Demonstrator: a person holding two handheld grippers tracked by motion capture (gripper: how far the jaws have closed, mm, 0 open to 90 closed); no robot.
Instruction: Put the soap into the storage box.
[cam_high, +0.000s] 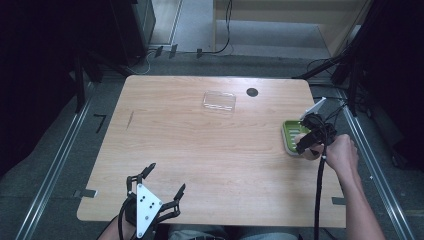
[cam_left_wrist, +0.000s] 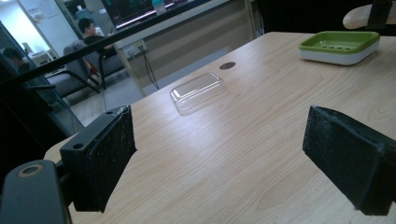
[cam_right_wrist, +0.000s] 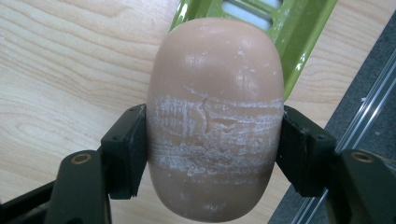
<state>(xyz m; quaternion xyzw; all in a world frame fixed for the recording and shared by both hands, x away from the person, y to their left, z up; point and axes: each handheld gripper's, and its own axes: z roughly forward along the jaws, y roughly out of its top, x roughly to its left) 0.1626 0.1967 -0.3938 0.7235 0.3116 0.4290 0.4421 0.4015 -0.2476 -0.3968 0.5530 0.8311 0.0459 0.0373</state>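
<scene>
A tan oval soap bar (cam_right_wrist: 215, 121), scuffed white across its middle, is clamped between the jaws of my right gripper (cam_right_wrist: 212, 149), which is shut on it. The soap hangs just above the near end of a green soap dish (cam_right_wrist: 275, 28). In the high view the right gripper (cam_high: 311, 140) sits over that green soap dish (cam_high: 290, 135) at the table's right edge. My left gripper (cam_high: 162, 182) rests open near the front left edge, nothing between its pads (cam_left_wrist: 109, 154). A clear plastic lid (cam_high: 219, 101) lies at the far middle, and the clear plastic lid (cam_left_wrist: 198, 91) lies ahead of the left jaws.
A round black cable hole (cam_high: 252, 92) sits in the wooden table (cam_high: 200, 150) beside the lid. Metal rails (cam_high: 55, 160) run along the floor on both sides. The table's right edge is close behind the dish.
</scene>
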